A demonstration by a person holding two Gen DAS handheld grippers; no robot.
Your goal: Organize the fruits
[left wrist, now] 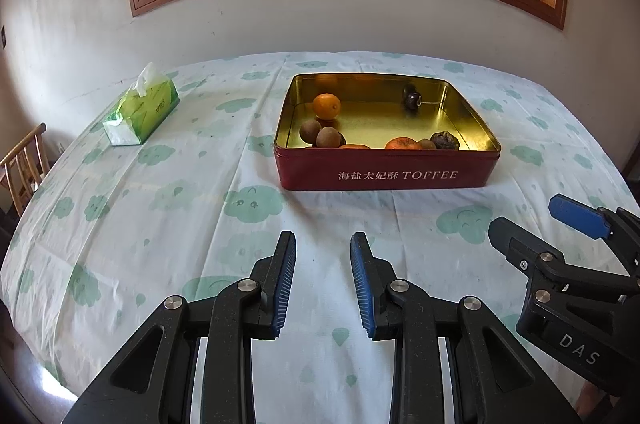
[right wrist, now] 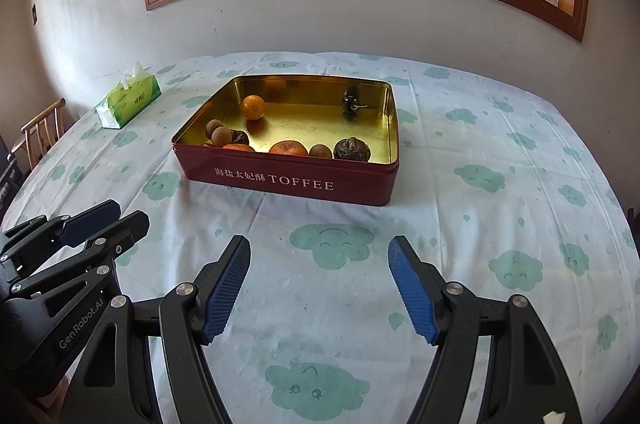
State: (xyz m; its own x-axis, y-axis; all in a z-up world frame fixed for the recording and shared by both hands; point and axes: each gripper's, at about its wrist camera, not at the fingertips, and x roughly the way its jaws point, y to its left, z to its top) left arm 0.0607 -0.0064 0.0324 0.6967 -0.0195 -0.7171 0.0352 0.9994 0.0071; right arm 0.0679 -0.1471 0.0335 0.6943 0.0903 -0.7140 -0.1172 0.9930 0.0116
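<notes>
Two handheld grippers hang above the front of a table covered with a white cloth (left wrist: 160, 191) printed with green clouds, both angled down toward it and neither in contact with any object. Left gripper (left wrist: 323, 280): blue-padded fingers drawn close with a narrow gap remaining between them, nothing in that gap; this is about as closed as it gets. Right gripper (right wrist: 320, 288): fingers set well apart, nothing between them, bare cloth visible through the opening. Each tool appears at the edge of the other's view, side by side and apart. Task items: all visible fruit lies inside a red rectangular tin (left wrist: 386, 175) lettered TOFFEE, gold inside, lid off, standing near the middle of the table, well beyond both grippers. Contents as seen from the right wrist: one orange (right wrist: 253, 107) toward the rear left; a dark round fruit (right wrist: 351, 99) with a thin stalk toward the rear right; two brown kiwi-like fruits (right wrist: 218, 132) touching each other at the left wall; along the front wall two tangerines (right wrist: 288, 147), partly hidden by the rim, a small brown fruit (right wrist: 321, 151) and a dark wrinkled fruit (right wrist: 352, 148) just beside it. A green tissue box (left wrist: 141, 113) stands on the cloth to the tin's left, well apart from it. A wooden chair (left wrist: 24, 163) shows at the left table edge.
</notes>
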